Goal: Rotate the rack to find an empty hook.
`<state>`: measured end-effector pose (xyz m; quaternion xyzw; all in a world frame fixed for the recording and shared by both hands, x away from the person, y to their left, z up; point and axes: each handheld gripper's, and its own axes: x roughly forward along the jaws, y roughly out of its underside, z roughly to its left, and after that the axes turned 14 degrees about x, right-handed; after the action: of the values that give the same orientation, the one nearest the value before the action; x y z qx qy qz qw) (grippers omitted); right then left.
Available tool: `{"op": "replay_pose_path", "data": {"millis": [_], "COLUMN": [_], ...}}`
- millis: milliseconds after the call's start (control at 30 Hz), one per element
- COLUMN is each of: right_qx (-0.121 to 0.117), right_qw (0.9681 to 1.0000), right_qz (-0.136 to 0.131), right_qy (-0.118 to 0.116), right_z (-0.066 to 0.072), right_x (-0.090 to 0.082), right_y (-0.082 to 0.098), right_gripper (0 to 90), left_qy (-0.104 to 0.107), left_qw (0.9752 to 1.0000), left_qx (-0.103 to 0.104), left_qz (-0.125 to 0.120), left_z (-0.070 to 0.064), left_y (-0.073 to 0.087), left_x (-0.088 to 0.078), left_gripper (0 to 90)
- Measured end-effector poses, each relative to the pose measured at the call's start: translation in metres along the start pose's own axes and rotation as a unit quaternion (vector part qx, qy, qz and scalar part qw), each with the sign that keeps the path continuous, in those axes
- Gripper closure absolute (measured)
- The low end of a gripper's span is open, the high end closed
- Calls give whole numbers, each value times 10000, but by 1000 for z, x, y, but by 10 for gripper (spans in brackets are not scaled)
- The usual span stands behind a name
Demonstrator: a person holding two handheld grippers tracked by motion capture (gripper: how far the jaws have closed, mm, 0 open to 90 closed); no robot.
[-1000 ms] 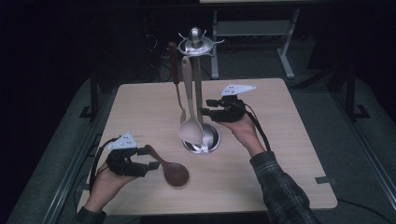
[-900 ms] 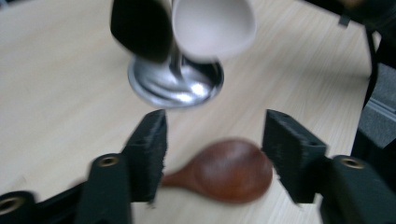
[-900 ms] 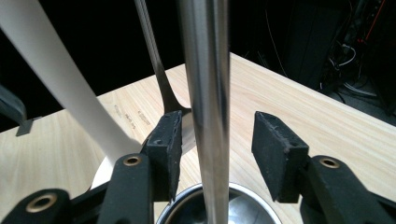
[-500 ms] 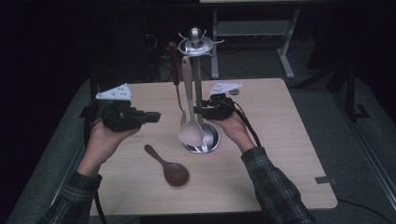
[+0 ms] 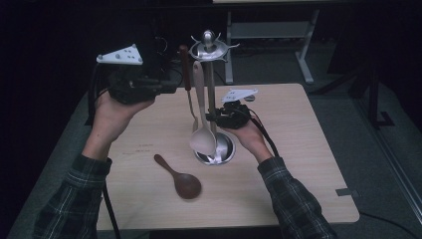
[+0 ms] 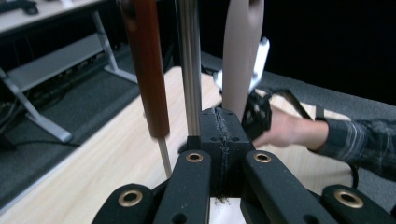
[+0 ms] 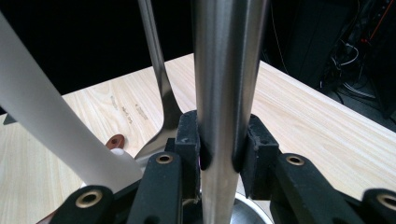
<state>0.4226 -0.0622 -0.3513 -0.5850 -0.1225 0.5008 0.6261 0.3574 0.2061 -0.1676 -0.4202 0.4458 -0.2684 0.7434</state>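
A steel utensil stand rises from its round base at mid-table. My right gripper is shut on the stand's pole; its jaws have just been closing onto it, and the pads press both sides. A pale spoon and a brown-handled metal utensil hang from the stand. My left gripper is held high to the left of the stand, shut with nothing between its pads, just short of the brown handle. A dark wooden spoon lies on the table.
The wooden table ends at a dark floor on all sides. A metal-framed bench stands behind the table. A cable trails over the right wrist. The right hand and its gripper appear beyond the stand in the left gripper view.
My left gripper rose from beside the wooden spoon on the table and moved up toward the stand's hanging handles. The wooden spoon stayed on the table. My right gripper came in against the pole.
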Motion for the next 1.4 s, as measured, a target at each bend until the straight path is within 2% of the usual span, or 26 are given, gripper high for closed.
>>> {"op": "replay_pose_path", "data": {"millis": [233, 367, 533, 767, 1033, 1233, 1400], "right_qx": [-89, -155, -182, -211, -231, -250, -252], "right_qw": [9999, 9998, 9998, 9997, 9996, 9995, 9995], "right_qz": [49, 85, 101, 92, 81, 88, 74], "right_qy": [-28, -50, -80, -83, -112, -148, -158], "right_z": [2, 4, 6, 6, 6, 7, 7], "right_x": [-2, -3, -3, -4, -5, -8, -9], "right_y": [0, 1, 1, 2, 3, 5, 6], "right_gripper": [717, 719, 720, 721, 722, 722, 721], "left_qy": [-118, -172, -228, -316, -370, -323, -319], "left_qw": [9998, 9997, 9996, 9993, 9993, 9995, 9995], "left_qx": [123, 157, 111, 178, 112, -42, -86], "left_qz": [-93, -77, -77, 14, 12, -4, -14], "left_z": [10, 14, 20, 24, 34, 40, 39], "left_y": [-26, -32, -32, -33, -35, -34, -33], "left_x": [0, 2, 7, 10, 16, 24, 25], "left_gripper": [898, 898, 899, 899, 899, 899, 899]}}
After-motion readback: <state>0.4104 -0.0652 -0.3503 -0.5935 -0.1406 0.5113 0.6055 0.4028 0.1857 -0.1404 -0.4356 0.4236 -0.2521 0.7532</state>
